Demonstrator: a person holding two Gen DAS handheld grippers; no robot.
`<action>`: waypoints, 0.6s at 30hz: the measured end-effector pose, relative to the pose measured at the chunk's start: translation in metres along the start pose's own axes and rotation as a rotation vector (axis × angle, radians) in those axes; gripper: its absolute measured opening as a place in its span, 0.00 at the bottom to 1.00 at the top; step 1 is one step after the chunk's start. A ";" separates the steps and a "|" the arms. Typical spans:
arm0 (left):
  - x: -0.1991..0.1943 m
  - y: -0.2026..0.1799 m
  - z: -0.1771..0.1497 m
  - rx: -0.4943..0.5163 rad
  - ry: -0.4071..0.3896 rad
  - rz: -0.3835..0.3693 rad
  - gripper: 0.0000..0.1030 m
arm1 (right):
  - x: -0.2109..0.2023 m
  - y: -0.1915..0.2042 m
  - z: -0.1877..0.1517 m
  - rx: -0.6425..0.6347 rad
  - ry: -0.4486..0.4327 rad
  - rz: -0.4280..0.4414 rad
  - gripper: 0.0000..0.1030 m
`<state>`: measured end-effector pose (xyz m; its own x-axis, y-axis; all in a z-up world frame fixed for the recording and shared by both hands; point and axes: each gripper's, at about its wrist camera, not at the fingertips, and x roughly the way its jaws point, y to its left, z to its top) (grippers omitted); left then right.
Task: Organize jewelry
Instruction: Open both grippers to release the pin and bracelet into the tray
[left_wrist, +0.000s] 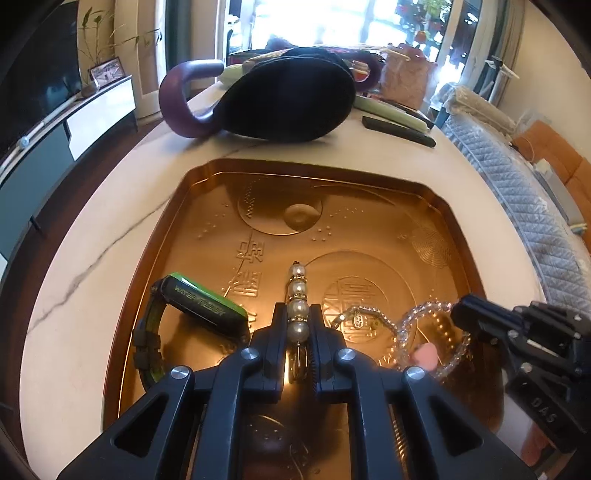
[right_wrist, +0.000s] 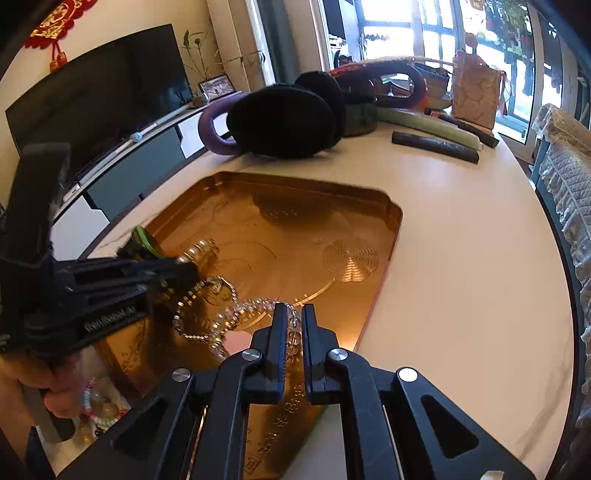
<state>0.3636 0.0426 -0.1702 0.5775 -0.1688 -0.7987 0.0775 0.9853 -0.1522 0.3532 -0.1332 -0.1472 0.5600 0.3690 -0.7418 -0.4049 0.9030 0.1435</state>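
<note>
A copper tray (left_wrist: 192, 206) lies on the white table. My left gripper (left_wrist: 298, 325) is shut on a pearl bracelet (left_wrist: 297, 291), held just above the tray; the bracelet also shows in the right wrist view (right_wrist: 201, 251). My right gripper (right_wrist: 293, 325) is shut on a clear crystal bead bracelet (right_wrist: 243, 310) with a pink charm (left_wrist: 424, 356); that bracelet lies in the tray's right part (left_wrist: 413, 321). A thin rhinestone chain (left_wrist: 365, 314) lies between them. A green-and-black watch (left_wrist: 199, 306) lies at the tray's left.
Black earmuffs with a purple band (left_wrist: 288, 99), a dark comb (left_wrist: 399, 131) and a pale green stick (right_wrist: 424, 125) lie beyond the tray (right_wrist: 391, 221). More beaded pieces (right_wrist: 99, 402) sit at the table's near-left edge. A quilted chair (left_wrist: 535, 214) stands on the right.
</note>
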 end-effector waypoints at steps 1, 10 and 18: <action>0.001 0.001 0.000 -0.001 0.001 -0.003 0.11 | 0.002 0.000 -0.001 -0.001 0.005 -0.002 0.07; -0.021 -0.003 -0.011 -0.009 -0.014 0.012 0.60 | -0.005 -0.009 -0.001 0.091 -0.008 0.050 0.51; -0.059 -0.015 -0.025 0.043 -0.066 0.012 0.66 | -0.030 0.004 0.003 0.077 -0.040 -0.004 0.96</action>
<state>0.3079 0.0373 -0.1350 0.6305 -0.1562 -0.7603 0.1044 0.9877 -0.1164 0.3366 -0.1397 -0.1222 0.5903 0.3723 -0.7162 -0.3463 0.9183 0.1920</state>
